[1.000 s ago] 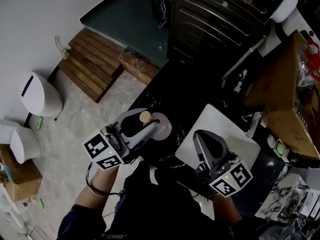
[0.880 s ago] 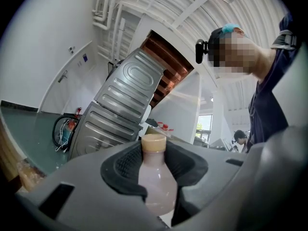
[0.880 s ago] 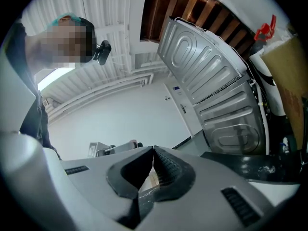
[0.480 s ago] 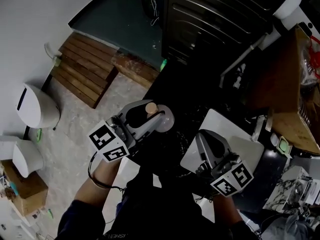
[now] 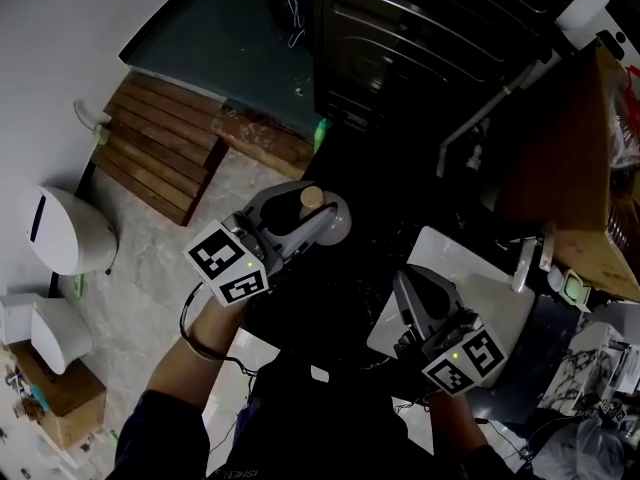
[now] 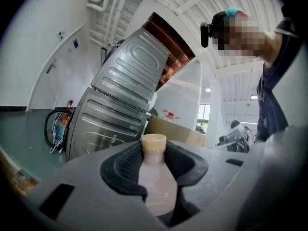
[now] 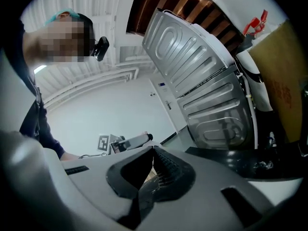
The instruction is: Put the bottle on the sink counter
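The bottle (image 5: pixel 337 225) has a pale milky body and a tan cap. My left gripper (image 5: pixel 312 214) is shut on it and holds it upright over the near edge of the black counter (image 5: pixel 390 208). In the left gripper view the bottle (image 6: pixel 155 182) sits between the black pads, with its cap standing above them. My right gripper (image 5: pixel 409 282) hangs to the right over a white slab (image 5: pixel 500 303). Its jaws are shut, and in the right gripper view the right gripper (image 7: pixel 153 153) has its pads meeting at the tip with nothing between them.
A ribbed stainless appliance (image 5: pixel 430 38) stands behind the counter. A wooden board (image 5: pixel 570 188) and clutter fill the right side. On the floor to the left are a wooden pallet (image 5: pixel 160 148) and a white bin (image 5: pixel 65 230).
My left gripper has carried the bottle up and to the right in the head view, further over the black counter. My right gripper has shifted slightly down and right.
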The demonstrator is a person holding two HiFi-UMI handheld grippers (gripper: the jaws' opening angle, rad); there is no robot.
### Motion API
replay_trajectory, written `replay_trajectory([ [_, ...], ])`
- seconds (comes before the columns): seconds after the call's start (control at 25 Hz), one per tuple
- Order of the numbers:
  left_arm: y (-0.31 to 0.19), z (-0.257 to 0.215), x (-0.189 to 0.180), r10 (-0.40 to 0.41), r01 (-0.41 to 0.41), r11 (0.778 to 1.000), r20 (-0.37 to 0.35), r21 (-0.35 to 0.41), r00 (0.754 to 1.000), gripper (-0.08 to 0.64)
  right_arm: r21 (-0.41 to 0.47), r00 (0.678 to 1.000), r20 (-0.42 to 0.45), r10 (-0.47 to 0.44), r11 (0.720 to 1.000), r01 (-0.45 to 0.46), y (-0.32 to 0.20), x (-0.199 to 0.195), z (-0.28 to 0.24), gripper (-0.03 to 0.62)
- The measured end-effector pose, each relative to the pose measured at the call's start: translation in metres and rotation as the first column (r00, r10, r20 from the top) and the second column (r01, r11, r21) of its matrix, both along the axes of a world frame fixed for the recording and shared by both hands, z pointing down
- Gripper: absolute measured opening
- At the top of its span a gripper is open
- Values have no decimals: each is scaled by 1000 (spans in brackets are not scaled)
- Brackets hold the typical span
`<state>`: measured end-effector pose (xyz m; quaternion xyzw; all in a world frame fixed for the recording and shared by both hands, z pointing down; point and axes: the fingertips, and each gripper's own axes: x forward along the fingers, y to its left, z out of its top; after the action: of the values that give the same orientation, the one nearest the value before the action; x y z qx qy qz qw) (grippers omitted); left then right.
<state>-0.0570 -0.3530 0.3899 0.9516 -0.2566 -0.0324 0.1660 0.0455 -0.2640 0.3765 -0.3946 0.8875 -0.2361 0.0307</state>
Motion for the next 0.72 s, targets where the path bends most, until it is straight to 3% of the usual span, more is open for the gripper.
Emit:
replay_trajectory([
  [0.72, -69, 53, 36, 73, -80, 996, 135, 49, 988, 141, -65, 997, -41, 64, 996, -66, -23, 24, 38, 26],
])
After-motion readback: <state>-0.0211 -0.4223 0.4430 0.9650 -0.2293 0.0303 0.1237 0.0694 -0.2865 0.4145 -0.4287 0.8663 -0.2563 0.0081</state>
